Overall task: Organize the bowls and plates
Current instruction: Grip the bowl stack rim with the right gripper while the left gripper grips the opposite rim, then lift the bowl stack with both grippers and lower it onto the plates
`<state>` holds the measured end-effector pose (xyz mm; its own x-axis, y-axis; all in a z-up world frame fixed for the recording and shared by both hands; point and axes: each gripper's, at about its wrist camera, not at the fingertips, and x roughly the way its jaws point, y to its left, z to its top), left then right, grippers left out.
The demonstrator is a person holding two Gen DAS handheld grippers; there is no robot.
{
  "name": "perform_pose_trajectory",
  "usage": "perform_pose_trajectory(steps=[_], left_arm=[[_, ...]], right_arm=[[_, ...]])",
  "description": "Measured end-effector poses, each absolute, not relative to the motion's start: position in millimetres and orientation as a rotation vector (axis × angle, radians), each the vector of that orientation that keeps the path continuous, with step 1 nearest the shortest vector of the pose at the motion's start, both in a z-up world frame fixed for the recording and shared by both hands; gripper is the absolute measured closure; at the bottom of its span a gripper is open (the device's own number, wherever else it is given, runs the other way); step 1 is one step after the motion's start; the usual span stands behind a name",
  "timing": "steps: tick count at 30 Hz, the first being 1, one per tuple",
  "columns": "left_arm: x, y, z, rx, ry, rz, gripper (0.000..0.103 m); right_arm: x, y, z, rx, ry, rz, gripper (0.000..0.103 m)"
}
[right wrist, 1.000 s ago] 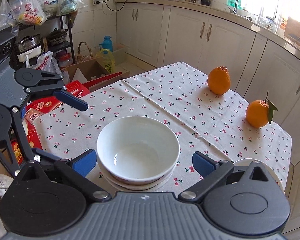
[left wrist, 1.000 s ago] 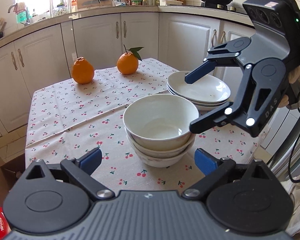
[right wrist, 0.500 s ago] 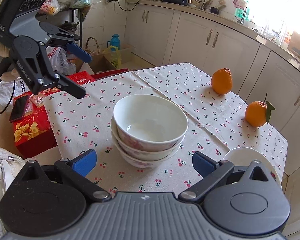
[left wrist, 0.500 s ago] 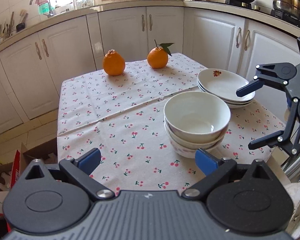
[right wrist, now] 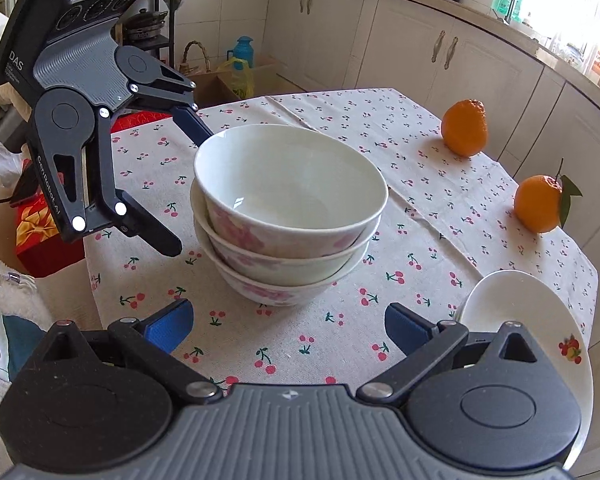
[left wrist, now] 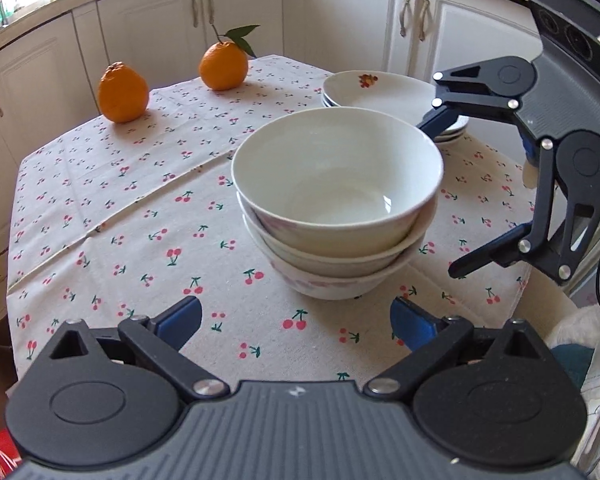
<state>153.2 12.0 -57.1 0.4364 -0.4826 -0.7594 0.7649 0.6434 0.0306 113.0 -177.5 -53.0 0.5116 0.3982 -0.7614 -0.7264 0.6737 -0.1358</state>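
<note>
**Bowls nested in one stack, plates piled beside them**

Nearest in the left wrist view, the left hand-held gripper (left wrist: 296, 322) is seen spread wide with nothing between its blue fingertips, held just short of the stack of bowls (left wrist: 336, 208). The right hand-held gripper (right wrist: 286, 324) is likewise shown wide apart and empty in its own view, close in front of the same stack. Each tool is also caught by the other camera: the right one at the right of the stack in the left wrist view, the left one at the left of the stack in the right wrist view, both with jaws parted and neither touching the china.

Three white bowls are nested upright, one inside the other, near the middle of the tabletop (left wrist: 112, 208), which is covered by a cherry-print cloth. Pink flower patterns are carried on their outer walls. Just beyond and to the right of the bowls, a pile of shallow white plates (left wrist: 376, 88) is set near the tabletop's right edge; a small fruit motif is printed on the top one.

Farther off, two oranges (left wrist: 123, 93) are placed well apart from the dishes, near the far edge; a stem and leaf are borne by the right one. White cabinets (left wrist: 236, 12) are seen behind.
</note>
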Motion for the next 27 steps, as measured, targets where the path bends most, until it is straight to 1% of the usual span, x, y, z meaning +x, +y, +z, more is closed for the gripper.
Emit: perform_pose_trajectory(steps=[7, 10, 14, 16, 18, 22, 25, 27], left_arm=[[160.4, -4.9, -64.5, 0.504, 0.777, -0.889, 0.004], [163.0, -10.1, -65.1, 0.553, 0.76, -0.941, 0.009], [169.8, -12.0, -64.9, 0.588, 0.737, -1.006, 0.011], [176.1, -12.0, -64.9, 0.582, 0.747, -1.046, 0.015], [179.9, -12.2, -65.4, 0.581, 0.754, -1.082, 0.016], [182.6, -11.4, -66.8, 0.57, 0.756, -1.125, 0.017], [183.6, -9.7, -65.8, 0.563, 0.759, -1.152, 0.022], [184.9, -9.3, -65.8, 0.558, 0.761, -1.161, 0.022]], right_arm=[[129.9, -168.9, -62.2, -0.524, 0.781, 0.758, 0.0], [136.4, -165.0, -63.3, -0.555, 0.783, 0.804, 0.0], [142.8, -160.6, -62.9, -0.615, 0.776, 0.877, 0.001], [147.6, -159.5, -62.5, -0.637, 0.78, 0.911, 0.002], [152.6, -158.5, -61.2, -0.653, 0.784, 0.928, 0.004], [162.9, -159.1, -59.1, -0.649, 0.806, 0.981, 0.012], [165.9, -158.9, -58.1, -0.65, 0.822, 1.009, 0.013], [166.4, -159.0, -57.5, -0.647, 0.829, 1.017, 0.014]])
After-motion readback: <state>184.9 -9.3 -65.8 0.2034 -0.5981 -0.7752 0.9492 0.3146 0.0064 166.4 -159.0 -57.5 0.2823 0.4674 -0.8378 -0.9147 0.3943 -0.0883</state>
